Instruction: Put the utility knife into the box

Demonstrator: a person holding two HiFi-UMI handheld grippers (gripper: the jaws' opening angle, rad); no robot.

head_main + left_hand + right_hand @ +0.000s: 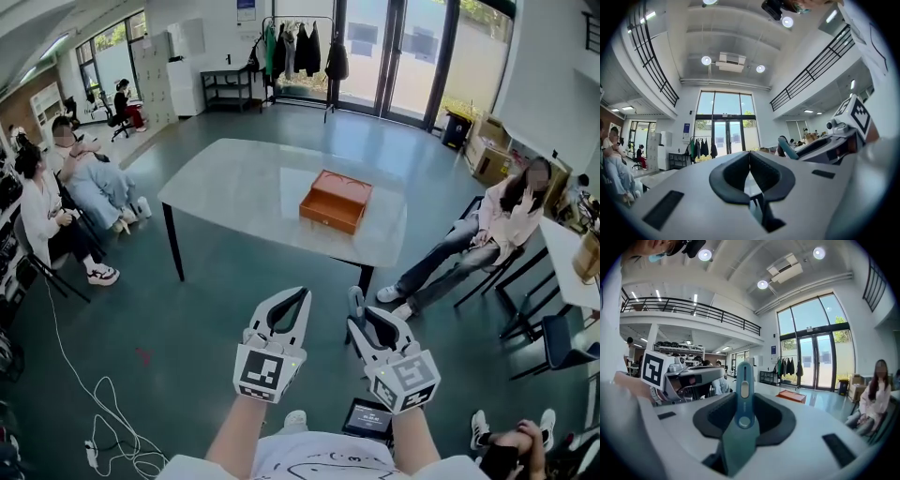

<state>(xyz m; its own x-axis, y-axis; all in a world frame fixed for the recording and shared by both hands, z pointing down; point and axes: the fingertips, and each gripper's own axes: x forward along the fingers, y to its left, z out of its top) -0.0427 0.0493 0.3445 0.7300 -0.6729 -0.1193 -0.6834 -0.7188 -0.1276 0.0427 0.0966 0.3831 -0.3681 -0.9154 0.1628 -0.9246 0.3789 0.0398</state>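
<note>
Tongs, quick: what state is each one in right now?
Left tongs: closed, nothing between them.
Right tongs: closed on the knife.

One worktop (234, 187), one box (336, 201) and one utility knife (742, 399) are counted. Two grippers are recorded: left gripper (298, 294), right gripper (367, 319). One clothes rack (298, 42) is noted.

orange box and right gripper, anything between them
Head view: only teal floor and bare pale marble tabletop lie between the orange open box and the right gripper.
</note>
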